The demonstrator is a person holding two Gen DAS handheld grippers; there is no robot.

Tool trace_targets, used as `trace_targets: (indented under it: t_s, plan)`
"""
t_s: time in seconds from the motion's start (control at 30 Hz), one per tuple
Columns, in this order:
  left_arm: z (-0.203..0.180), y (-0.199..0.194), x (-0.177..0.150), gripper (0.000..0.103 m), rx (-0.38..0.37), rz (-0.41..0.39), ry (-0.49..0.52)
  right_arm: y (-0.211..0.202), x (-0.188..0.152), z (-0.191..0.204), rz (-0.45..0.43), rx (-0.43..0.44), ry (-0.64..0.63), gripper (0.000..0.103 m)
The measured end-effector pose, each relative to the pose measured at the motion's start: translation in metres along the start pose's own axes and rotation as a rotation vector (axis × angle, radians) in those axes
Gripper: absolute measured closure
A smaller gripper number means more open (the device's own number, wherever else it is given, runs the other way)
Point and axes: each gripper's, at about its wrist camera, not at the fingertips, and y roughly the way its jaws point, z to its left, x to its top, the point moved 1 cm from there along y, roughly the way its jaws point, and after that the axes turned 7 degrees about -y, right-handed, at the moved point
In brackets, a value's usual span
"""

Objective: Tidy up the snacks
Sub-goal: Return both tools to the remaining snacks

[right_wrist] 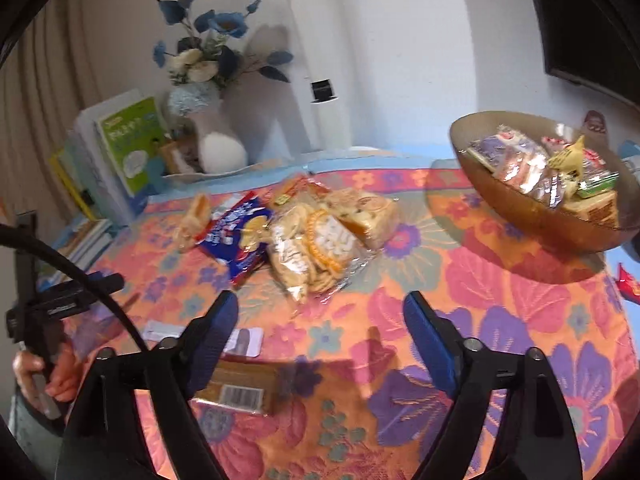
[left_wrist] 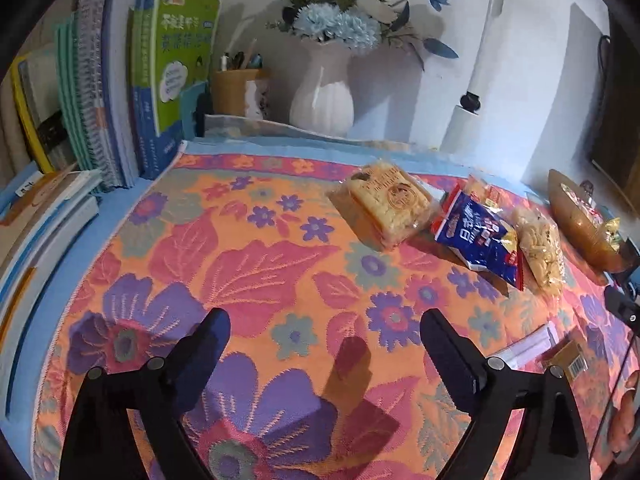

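Observation:
Snack packs lie on a flowered cloth: a square cake pack (left_wrist: 384, 204) (right_wrist: 366, 212), a blue bag (left_wrist: 478, 236) (right_wrist: 240, 236), and clear cracker bags (left_wrist: 540, 252) (right_wrist: 308, 248). A brown bowl (right_wrist: 516, 208) (left_wrist: 576, 228) at the right holds several wrapped snacks. A brown bar with a barcode (right_wrist: 240, 390) (left_wrist: 568, 360) and a white packet (right_wrist: 244, 342) (left_wrist: 528, 346) lie near the front. My left gripper (left_wrist: 324, 336) is open and empty above bare cloth. My right gripper (right_wrist: 320, 320) is open and empty, just short of the cracker bags.
Books (left_wrist: 120, 100) stand and lie stacked at the left. A white vase with blue flowers (left_wrist: 324, 92) and a pen cup (left_wrist: 236, 92) stand at the back by the wall. A red packet (right_wrist: 628, 284) lies at the right edge.

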Motion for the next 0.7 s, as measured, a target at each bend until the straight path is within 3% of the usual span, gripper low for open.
trace_targets:
  t_s: [0.17, 0.7]
  plan:
    - [0.0003, 0.0007, 0.003, 0.009, 0.001, 0.01, 0.001, 0.0078, 0.0004, -0.0049, 0.039, 0.015, 0.032, 0.015]
    - [-0.0073, 0.0011, 0.0033, 0.009, 0.085, 0.009, 0.024, 0.0093, -0.0015, -0.0014, 0.051, -0.008, 0.027, 0.015]
